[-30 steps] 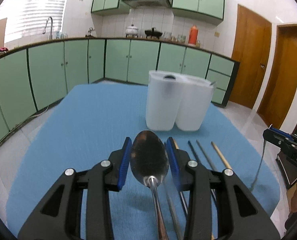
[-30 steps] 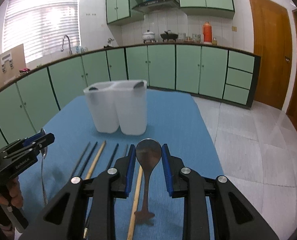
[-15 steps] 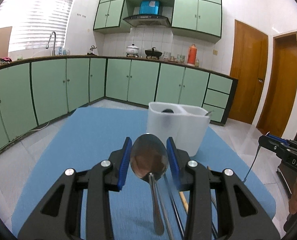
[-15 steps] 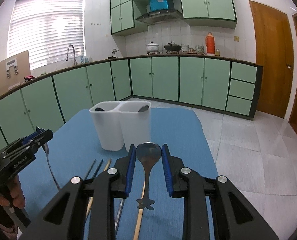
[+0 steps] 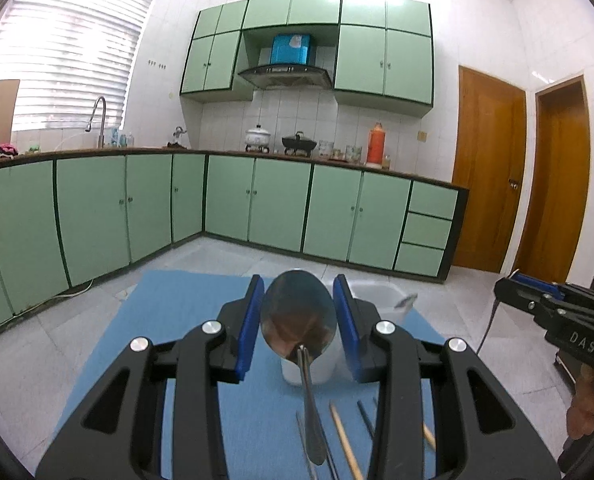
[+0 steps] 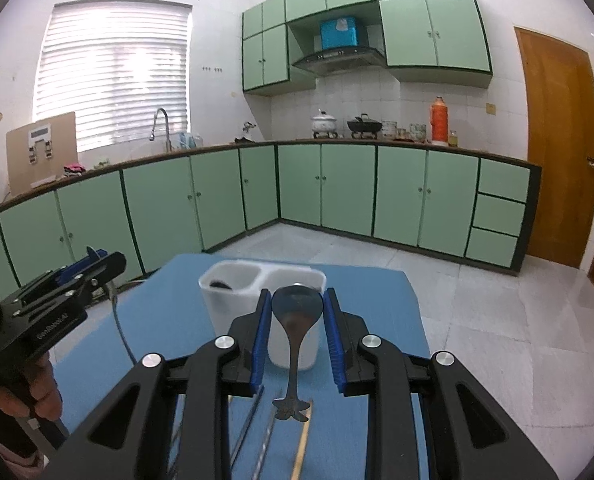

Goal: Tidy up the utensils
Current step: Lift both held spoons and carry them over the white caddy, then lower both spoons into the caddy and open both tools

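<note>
My left gripper (image 5: 297,298) is shut on the bowl of a large metal spoon (image 5: 297,320), whose handle hangs down towards the camera. My right gripper (image 6: 297,306) is shut on a smaller spoon (image 6: 296,320) with a flared handle end, lifted clear of the blue mat (image 6: 169,292). The white two-compartment holder (image 6: 233,292) stands just beyond both spoons; a dark utensil lies in its left compartment. In the left wrist view the holder (image 5: 377,300) is mostly hidden. Each wrist view shows the other gripper: the right gripper (image 5: 513,286) and the left gripper (image 6: 97,258).
Several chopsticks (image 5: 343,436) lie on the mat (image 5: 137,340) below the grippers, seen also as chopsticks (image 6: 253,412) in the right wrist view. A person's hand (image 6: 41,384) grips the left tool. Tiled floor and green kitchen cabinets surround the table.
Both grippers have risen with their spoons and tilted up. The holder has sunk in both views and now sits behind the spoon bowls; more of the room shows.
</note>
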Available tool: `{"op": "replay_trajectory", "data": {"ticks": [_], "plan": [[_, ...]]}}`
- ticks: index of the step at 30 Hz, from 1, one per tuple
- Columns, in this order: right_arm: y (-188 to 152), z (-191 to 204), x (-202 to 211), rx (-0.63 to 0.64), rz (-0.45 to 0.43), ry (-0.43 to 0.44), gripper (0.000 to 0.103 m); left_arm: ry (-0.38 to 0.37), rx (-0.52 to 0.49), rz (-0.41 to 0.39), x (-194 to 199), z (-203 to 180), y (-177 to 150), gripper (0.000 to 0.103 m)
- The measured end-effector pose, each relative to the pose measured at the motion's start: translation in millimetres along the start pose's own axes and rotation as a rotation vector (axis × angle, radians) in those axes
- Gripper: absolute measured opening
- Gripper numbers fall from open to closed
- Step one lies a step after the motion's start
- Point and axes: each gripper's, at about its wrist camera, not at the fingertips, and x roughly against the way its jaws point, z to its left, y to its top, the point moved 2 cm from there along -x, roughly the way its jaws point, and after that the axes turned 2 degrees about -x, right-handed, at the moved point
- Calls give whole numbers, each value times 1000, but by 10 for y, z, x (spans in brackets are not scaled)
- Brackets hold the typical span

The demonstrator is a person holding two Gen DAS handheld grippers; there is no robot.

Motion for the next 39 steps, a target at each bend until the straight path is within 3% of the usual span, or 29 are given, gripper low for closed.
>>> {"op": "replay_trajectory", "data": {"ticks": [12,18,29,39], "plan": [[748,90,-366,18,-96,41,26,-25,-7,-133,-353,-145,773,34],[886,45,-729,4,-88,35,26,-3,-23,-165,-771,-245,956,34],[578,-98,-1460,-56,10,25,26,21,-17,-62,-1526,-180,563,34],[270,-118,-1626,-66,75,19,26,31,-40,25,-1666,-73,217,34]]}}
